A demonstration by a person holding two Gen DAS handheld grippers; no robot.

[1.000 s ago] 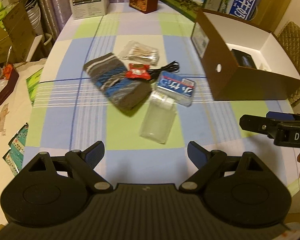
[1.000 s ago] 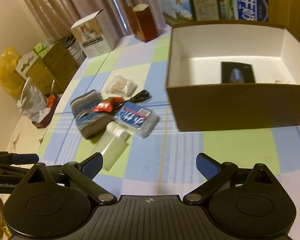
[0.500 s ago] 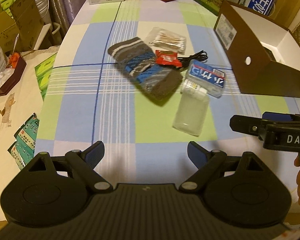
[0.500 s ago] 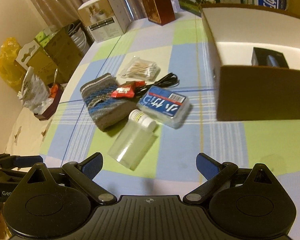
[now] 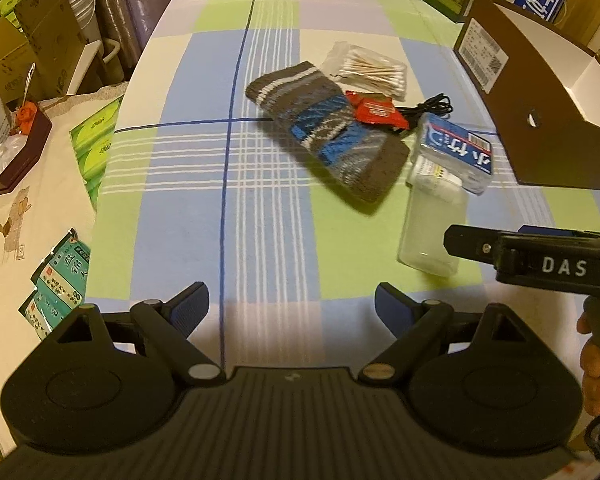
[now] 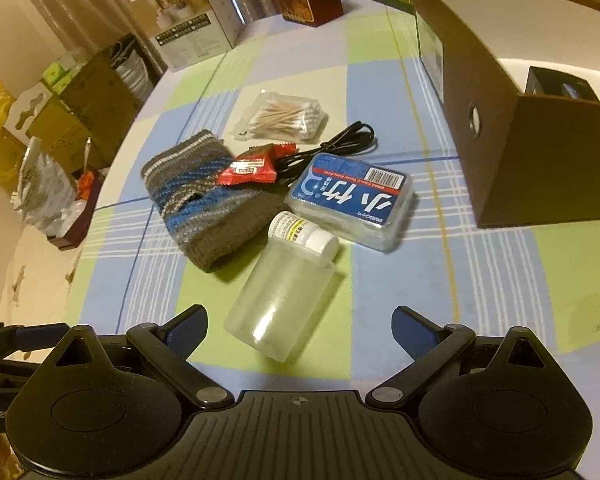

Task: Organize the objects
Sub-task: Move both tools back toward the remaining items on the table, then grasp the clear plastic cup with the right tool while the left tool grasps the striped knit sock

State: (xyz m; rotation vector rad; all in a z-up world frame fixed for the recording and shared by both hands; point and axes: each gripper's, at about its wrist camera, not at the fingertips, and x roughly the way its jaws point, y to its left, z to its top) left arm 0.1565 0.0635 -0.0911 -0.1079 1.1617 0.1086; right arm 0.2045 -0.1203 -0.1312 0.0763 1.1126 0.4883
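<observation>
A pile lies on the checked tablecloth: a striped knitted sock (image 6: pixel 204 196), a red snack packet (image 6: pixel 252 168), a bag of cotton swabs (image 6: pixel 284 118), a black cable (image 6: pixel 332 148), a blue-labelled plastic case (image 6: pixel 352 200), a small white pill bottle (image 6: pixel 304 236) and a clear plastic container (image 6: pixel 280 304). The brown cardboard box (image 6: pixel 540 152) stands to their right, a dark item inside. My right gripper (image 6: pixel 300 326) is open, just short of the clear container. My left gripper (image 5: pixel 292 306) is open over bare cloth, left of the pile (image 5: pixel 340 140). The right gripper's side (image 5: pixel 540 256) shows in the left wrist view.
Cartons and boxes (image 6: pixel 196 28) line the table's far edge. Left of the table lie green packets (image 5: pixel 96 144), printed sachets (image 5: pixel 56 280) and a dark tray (image 5: pixel 16 148) on a lower cream surface. Stacked cardboard boxes (image 6: pixel 84 116) stand beyond. A hand (image 5: pixel 596 364) holds the right gripper.
Both grippers have moved forward and left toward the pile. The clear container now sits right before the right gripper's fingers, and the box has shifted to the right edge of both views.
</observation>
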